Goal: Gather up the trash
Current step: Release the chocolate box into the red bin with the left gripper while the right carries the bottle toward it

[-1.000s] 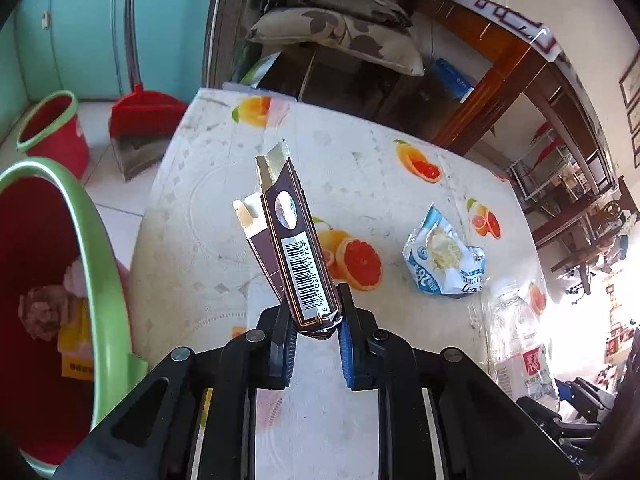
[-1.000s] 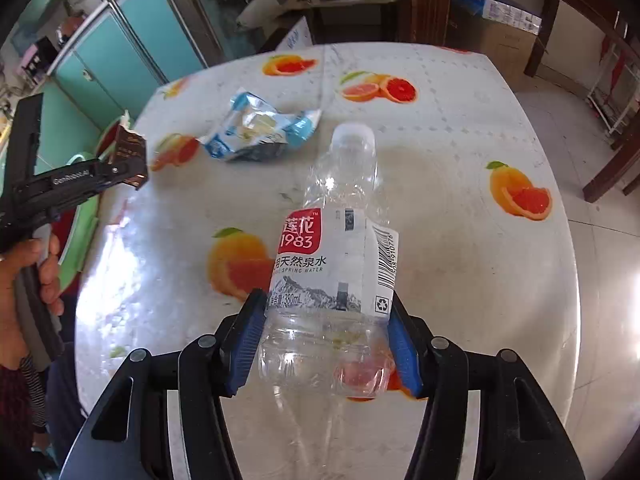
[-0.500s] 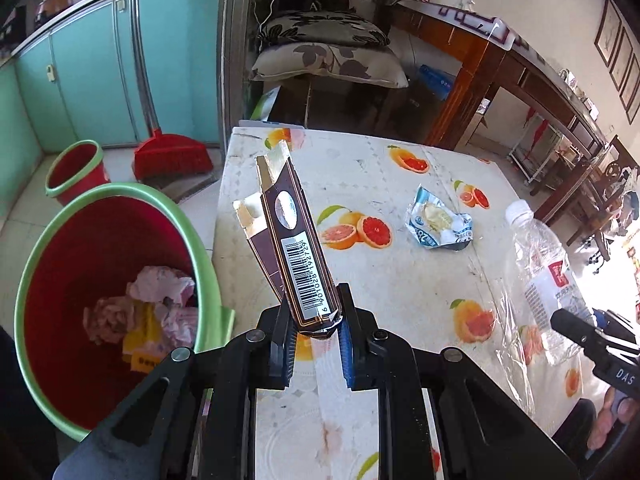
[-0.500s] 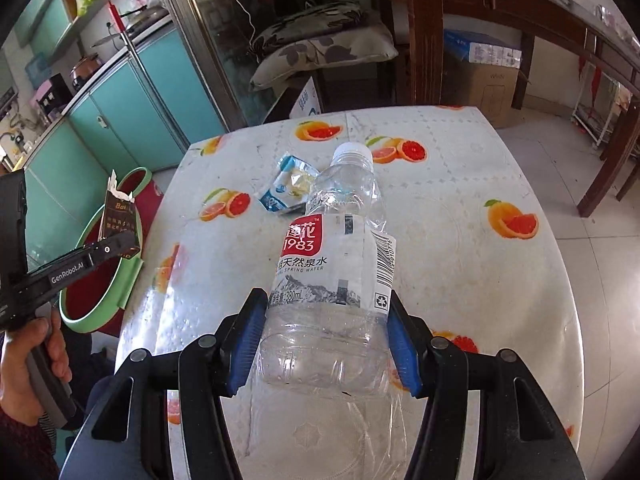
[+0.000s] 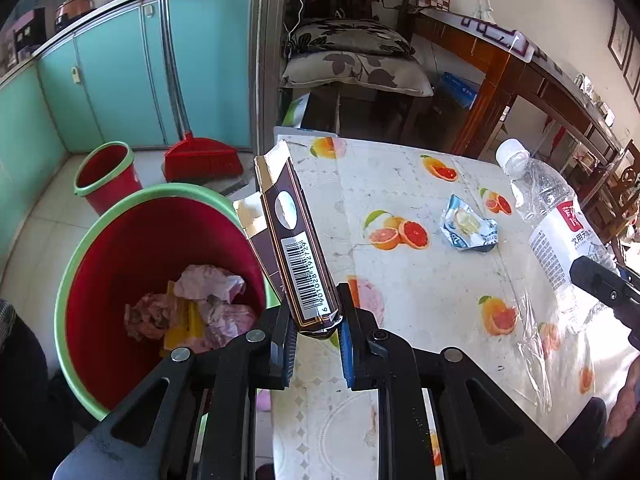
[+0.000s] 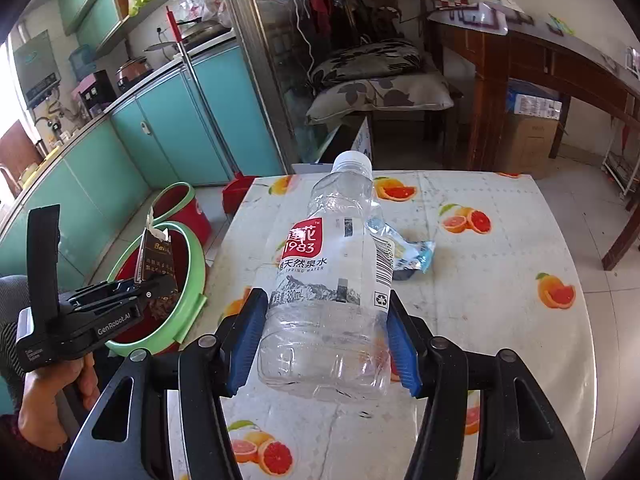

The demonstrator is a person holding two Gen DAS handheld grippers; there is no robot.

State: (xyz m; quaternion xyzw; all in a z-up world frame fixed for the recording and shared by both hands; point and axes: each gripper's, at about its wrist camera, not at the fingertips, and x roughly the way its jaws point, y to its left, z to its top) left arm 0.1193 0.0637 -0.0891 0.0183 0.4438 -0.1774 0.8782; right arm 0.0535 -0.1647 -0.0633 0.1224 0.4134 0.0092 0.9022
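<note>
My left gripper is shut on the bottom of a brown cigarette pack with a torn-open top, held upright beside the rim of a big red bin with a green rim. The right wrist view shows that pack over the bin. My right gripper is shut on an empty clear water bottle with a red and white label, lifted above the table. A crumpled blue and white wrapper lies on the table.
The bin holds crumpled pink paper and a yellow scrap. A smaller red bucket and a red broom stand on the floor behind. Teal cabinets line the left; a wooden desk and cushions lie beyond the table.
Both grippers rose and drew back from the table, each still holding its item. The left one swung toward the big bin, which now fills more of its view.
</note>
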